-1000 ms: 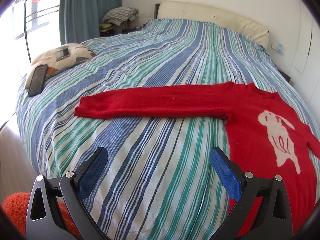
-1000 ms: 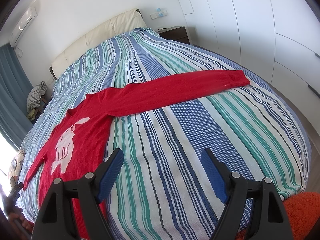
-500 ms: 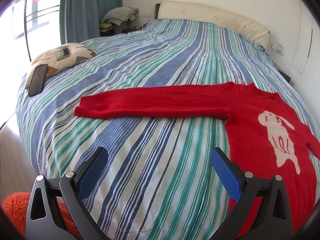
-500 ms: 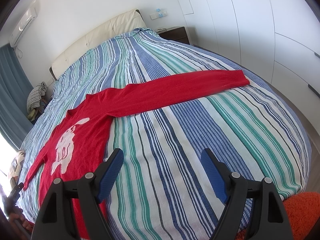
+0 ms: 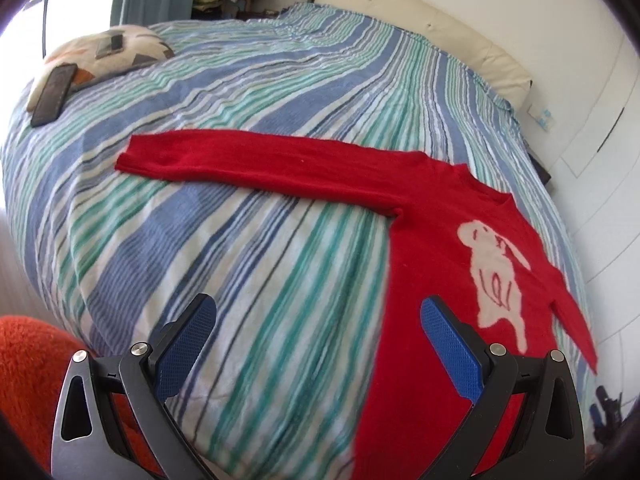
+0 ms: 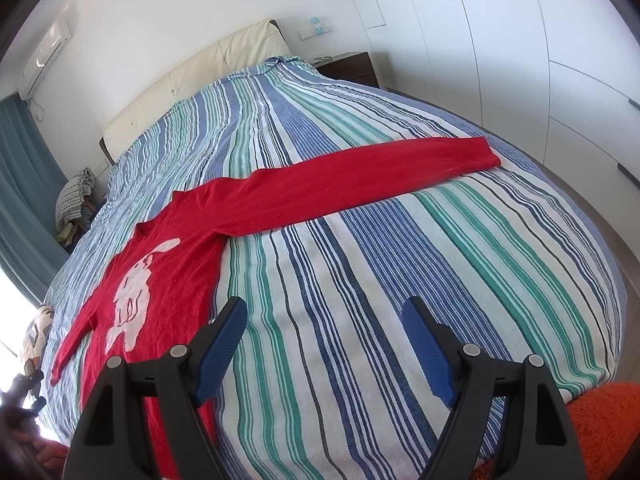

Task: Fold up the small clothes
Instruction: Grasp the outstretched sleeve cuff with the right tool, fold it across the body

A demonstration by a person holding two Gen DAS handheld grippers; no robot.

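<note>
Red sweater [image 5: 432,240] flat on striped bed [image 5: 240,260], front up, white animal motif [image 5: 496,276] showing. Both sleeves stretched straight out from body; one sleeve [image 6: 360,176] reaches toward wardrobe side of bed. No fold made yet: sleeves, sides, hem all left to do. Left gripper [image 5: 318,344] spread, empty, above sweater's lower edge. Right gripper [image 6: 324,344] spread, empty, over bare bed just beside sweater body. Pillow [image 5: 104,52] with phone [image 5: 54,94] well apart from sweater.
</note>
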